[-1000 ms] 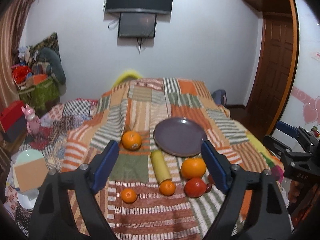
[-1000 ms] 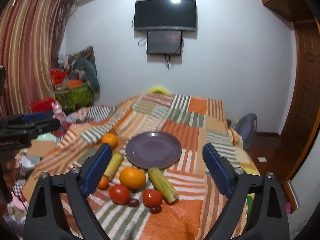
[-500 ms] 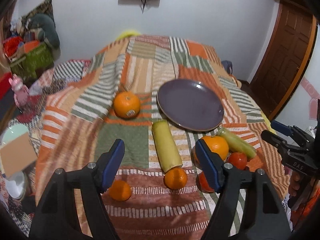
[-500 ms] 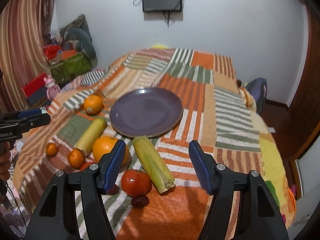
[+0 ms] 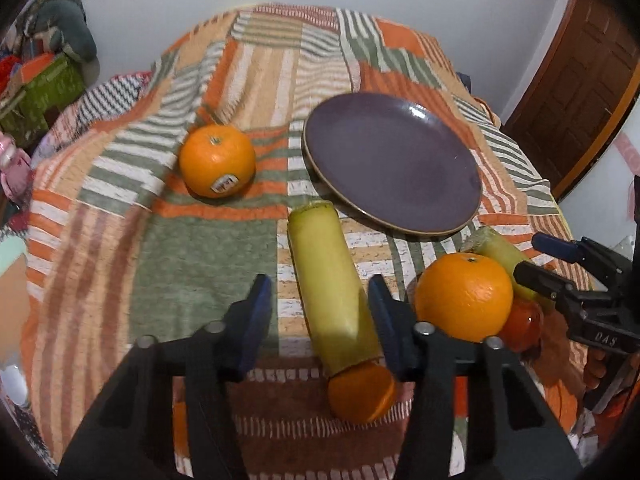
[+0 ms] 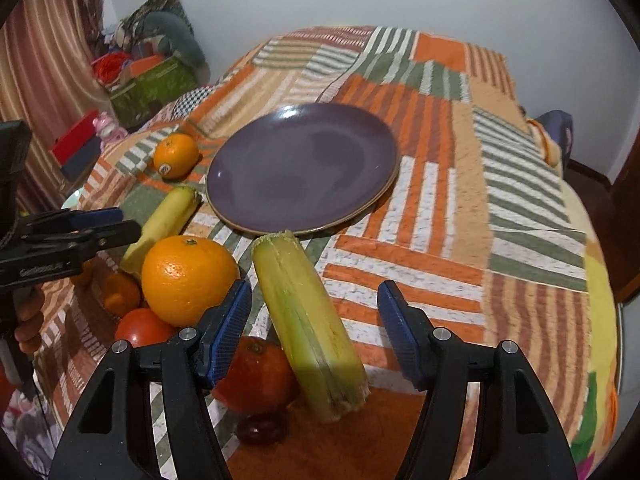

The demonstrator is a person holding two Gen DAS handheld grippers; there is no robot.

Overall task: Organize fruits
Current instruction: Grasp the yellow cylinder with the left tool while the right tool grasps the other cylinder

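The left gripper (image 5: 318, 312) had just been narrowing its blue-padded fingers (image 5: 256, 312) around the smooth pale-yellow stalk piece (image 5: 330, 284). The stalk lay between them, the right pad just beside it and the left pad well clear, so nothing was gripped. A small orange mandarin (image 5: 362, 394) touched the stalk's near end. To the right sat a large round orange (image 5: 464, 296), with a red tomato (image 5: 522, 322) tucked behind it.

The right gripper (image 6: 314, 330) had closed in some way too and stood half-wide, its fingers (image 6: 226, 332) astride the ribbed yellow-green stalk piece (image 6: 308, 328) without pressing it. The left pad hung over a second red tomato (image 6: 256, 376), and a small dark red fruit (image 6: 260, 428) lay in front of that one.

Beyond both stalks rested the round purple ceramic plate (image 6: 302, 166), bare, its near rim just beside the far stalk ends. A stickered orange (image 5: 216, 160) sat apart to the plate's left. Everything lay on the striped orange, green and cream patchwork bedspread (image 6: 460, 200) covering the bed.
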